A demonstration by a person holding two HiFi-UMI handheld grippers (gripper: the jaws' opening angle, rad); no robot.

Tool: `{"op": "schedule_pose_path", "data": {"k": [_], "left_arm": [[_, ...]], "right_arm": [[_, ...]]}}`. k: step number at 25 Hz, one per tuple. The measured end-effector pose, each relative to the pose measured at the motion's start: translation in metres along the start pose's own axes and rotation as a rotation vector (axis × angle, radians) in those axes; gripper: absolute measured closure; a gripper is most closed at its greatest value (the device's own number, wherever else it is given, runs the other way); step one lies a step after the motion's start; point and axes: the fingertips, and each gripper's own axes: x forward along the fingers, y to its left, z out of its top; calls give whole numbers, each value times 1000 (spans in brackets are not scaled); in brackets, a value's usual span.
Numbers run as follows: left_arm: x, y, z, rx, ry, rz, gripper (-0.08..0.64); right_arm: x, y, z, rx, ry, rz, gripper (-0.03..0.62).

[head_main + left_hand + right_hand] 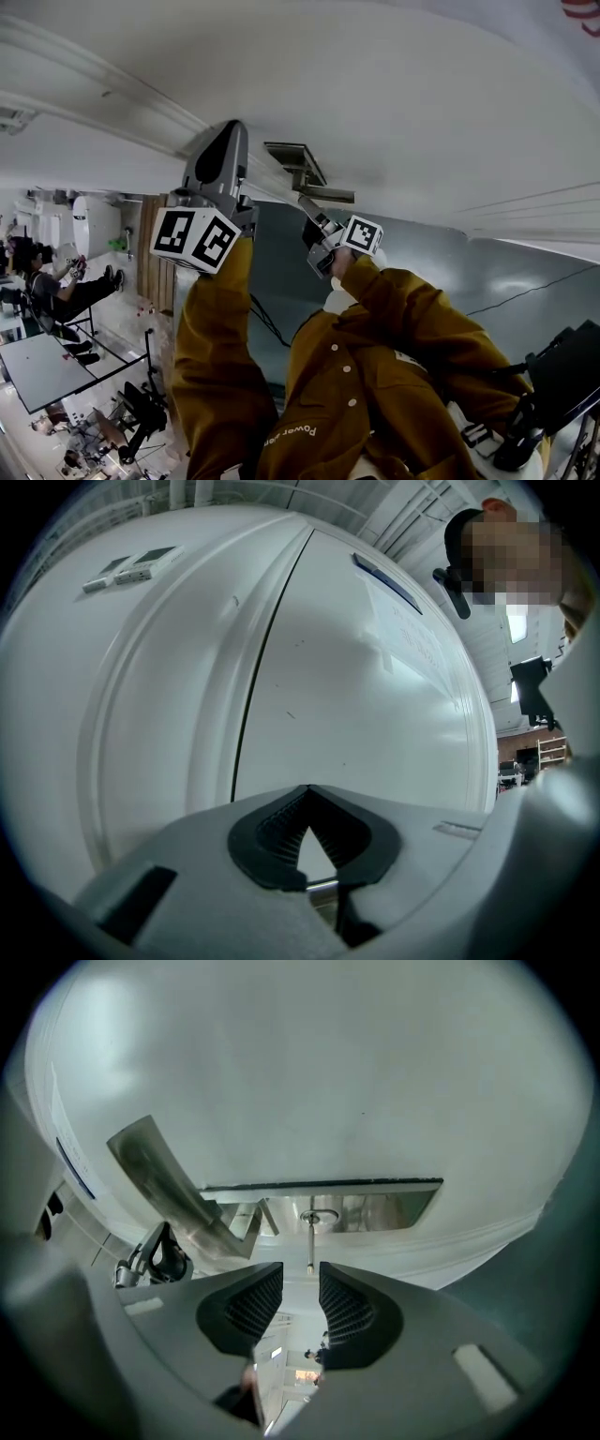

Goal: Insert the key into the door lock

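Note:
A slim metal key sticks out of the round lock cylinder in a steel plate on the white door. My right gripper is open, its jaws standing either side of the key's free end without touching it. The lever handle slants away to the left of the lock. In the head view, the right gripper is just below the lock plate. My left gripper is up against the door left of the plate, shut on nothing.
A vertical door seam and wall switches face the left gripper. Dark grey-green wall borders the door. Seated people, a table and black equipment are behind and below.

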Motion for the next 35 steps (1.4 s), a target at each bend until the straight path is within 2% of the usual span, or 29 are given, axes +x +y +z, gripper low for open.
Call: {"op": "schedule_pose_path", "data": {"k": [3, 6, 9, 11, 15, 19, 25, 29, 35], "left_arm": [[0, -1, 4, -1, -12, 8, 560], [-3, -4, 7, 11, -18, 14, 560], [-12, -17, 2, 11, -11, 6, 560], [-24, -29, -7, -16, -3, 5, 560], [-68, -69, -24, -32, -9, 38, 560], [-109, -96, -36, -28, -13, 104, 560], [-156, -116, -84, -130, 71, 173, 560], [-176, -128, -106, -177, 87, 219, 560], [-186, -137, -109, -165, 71, 245, 560]], "right_arm": [[-22, 6, -14, -11, 75, -67, 474], [-41, 57, -28, -5, 127, 2, 516], [-66, 92, -32, -61, 163, -4, 542], [-78, 106, -27, -139, 181, -23, 585], [-94, 148, -22, -350, 233, 24, 588], [-98, 184, -17, -542, 258, 51, 588], [-96, 213, -20, -912, 333, 23, 588], [-96, 214, -25, -1042, 366, -24, 587], [-97, 211, -29, -1143, 381, -72, 588]]}}
